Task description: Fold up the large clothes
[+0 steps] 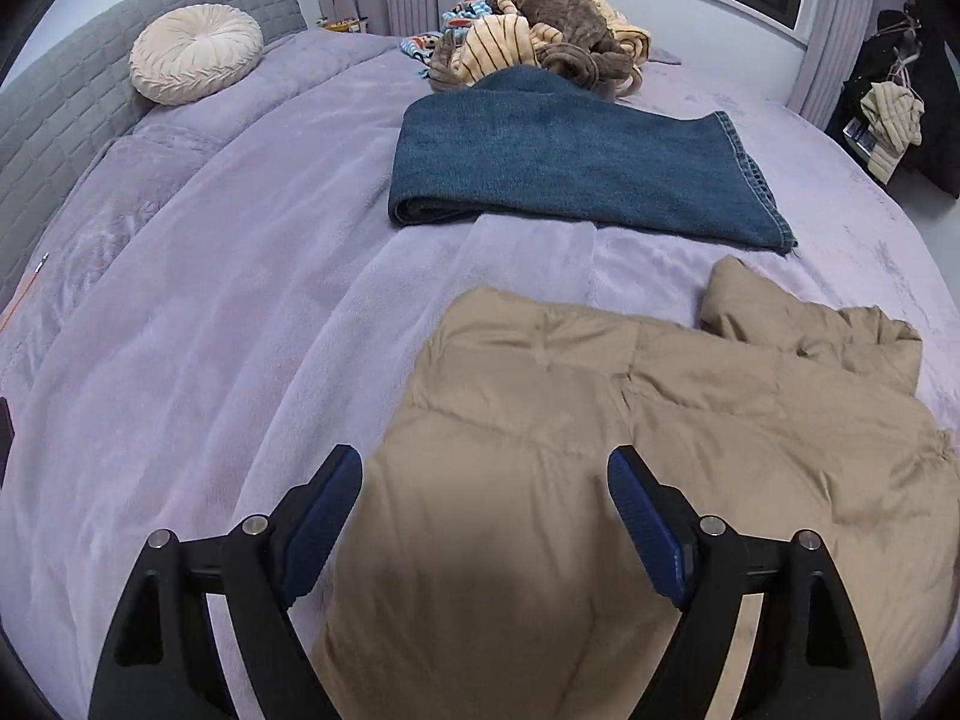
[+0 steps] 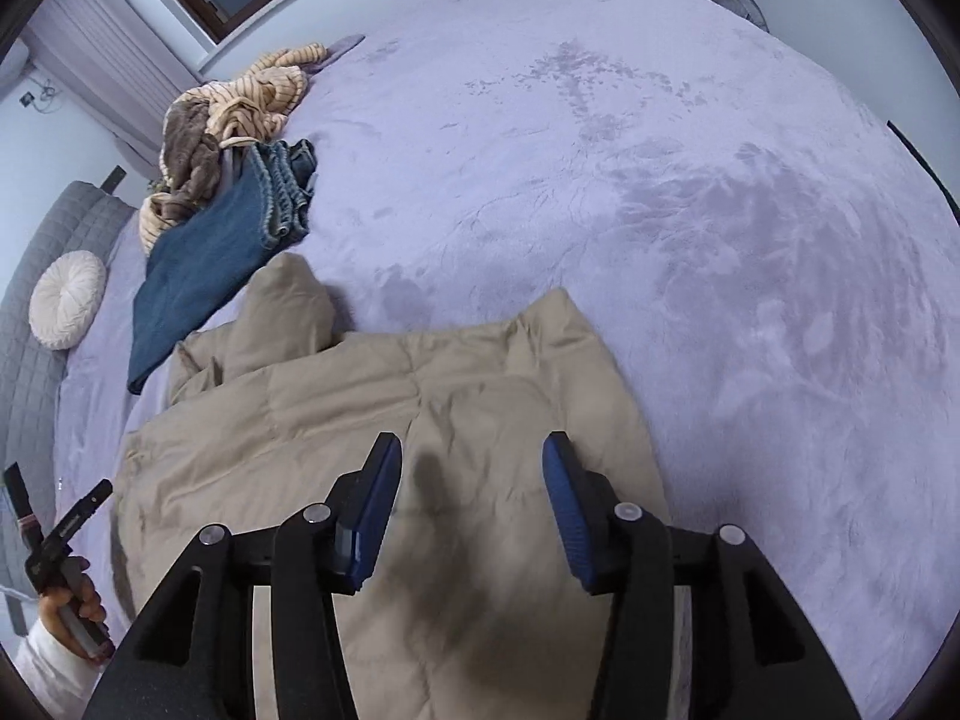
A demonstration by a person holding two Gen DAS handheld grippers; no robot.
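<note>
Both grippers hung above the near end of the tan puffer jacket (image 1: 600, 420), which lay flat on the lilac bed cover (image 1: 210, 300), quilted panels up, w/ one puffy part, prob. a sleeve or the hood, bunched at its far right corner in the left wrist view. Left gripper (image 1: 485, 480) stood wide open, nothing between the blue pads (image 1: 645, 525), jacket fabric below and apart from them; it sat over the jacket's left edge, left pad above bare bed cover. Right gripper (image 2: 472, 468) was roughly half open, also empty, pads clear of the fabric, its shadow falling on the jacket just ahead. In the right wrist view the person's left hand (image 2: 72, 612) showed at the lower left on the other gripper's handle, so the two tools flanked the near edge side by side. Key relation: the jacket stretched straight ahead of both grippers and away from the person, long axis approx. running near-to-far, w/ the far end stopping short of the folded jeans (image 1: 570, 162). Neither hand looked clearly nearer; each covered its own side. Judgement: one fold seemed done and released, and the next prob. calls for re-gripping the near edge or a side and carrying it across. Beyond the jeans lay a heap of striped and brown fleece clothes (image 1: 552, 18), still unfolded, and a round cream cushion (image 1: 195, 54) leaned at the grey headboard (image 1: 72, 90).
</note>
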